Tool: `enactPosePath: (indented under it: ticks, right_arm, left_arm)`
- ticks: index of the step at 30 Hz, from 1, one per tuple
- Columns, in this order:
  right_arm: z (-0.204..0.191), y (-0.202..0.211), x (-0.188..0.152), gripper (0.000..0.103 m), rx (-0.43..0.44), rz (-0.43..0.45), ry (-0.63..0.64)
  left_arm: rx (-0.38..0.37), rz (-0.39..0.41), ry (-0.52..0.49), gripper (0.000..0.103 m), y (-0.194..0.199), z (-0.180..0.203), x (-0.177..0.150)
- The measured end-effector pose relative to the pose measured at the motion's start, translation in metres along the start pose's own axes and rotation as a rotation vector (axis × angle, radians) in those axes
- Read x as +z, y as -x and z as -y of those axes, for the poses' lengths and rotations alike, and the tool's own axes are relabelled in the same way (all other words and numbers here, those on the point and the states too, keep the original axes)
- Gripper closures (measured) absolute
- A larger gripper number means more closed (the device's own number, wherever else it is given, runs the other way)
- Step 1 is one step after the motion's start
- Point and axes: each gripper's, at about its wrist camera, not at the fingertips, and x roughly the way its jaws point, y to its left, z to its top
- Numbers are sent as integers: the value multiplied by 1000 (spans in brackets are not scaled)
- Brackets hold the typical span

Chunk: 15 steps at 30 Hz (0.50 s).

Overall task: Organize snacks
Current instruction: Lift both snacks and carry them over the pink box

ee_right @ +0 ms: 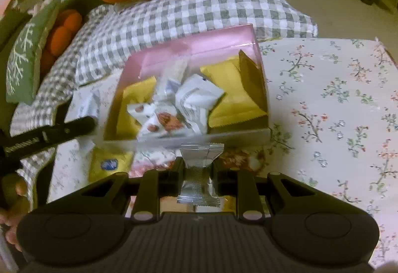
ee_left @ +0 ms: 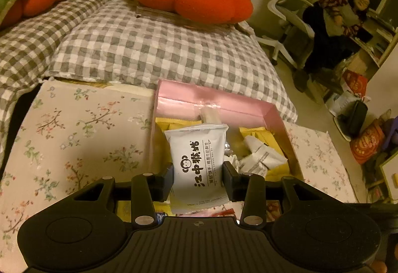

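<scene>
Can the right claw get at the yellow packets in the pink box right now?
Probably not as it stands: the right claw is shut on a silver packet. The pink box is open-topped, so the yellow packets are otherwise unobstructed.

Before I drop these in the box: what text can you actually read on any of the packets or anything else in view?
"江中猴姑": large black characters on the white packet in the left gripper.
Smaller print beside them and along its bottom edge: too small to read.
Silver packet in the right gripper: no readable text.
Packets in the pink box: print blurred.
Blue logo on the yellow packet: blurred.
</scene>
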Motion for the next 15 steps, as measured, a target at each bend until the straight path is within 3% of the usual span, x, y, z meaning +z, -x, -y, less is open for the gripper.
enactPosePath:
  ticks: [5, 15]
  right_arm:
    - [-3, -9, 8, 82, 35, 25, -35]
    - [-12, -37, 21, 82, 68, 35, -67]
  left_arm:
    - [-24, -44, -36, 64, -24, 5, -1]
    - [-10, -48, -96, 64, -52, 11, 1]
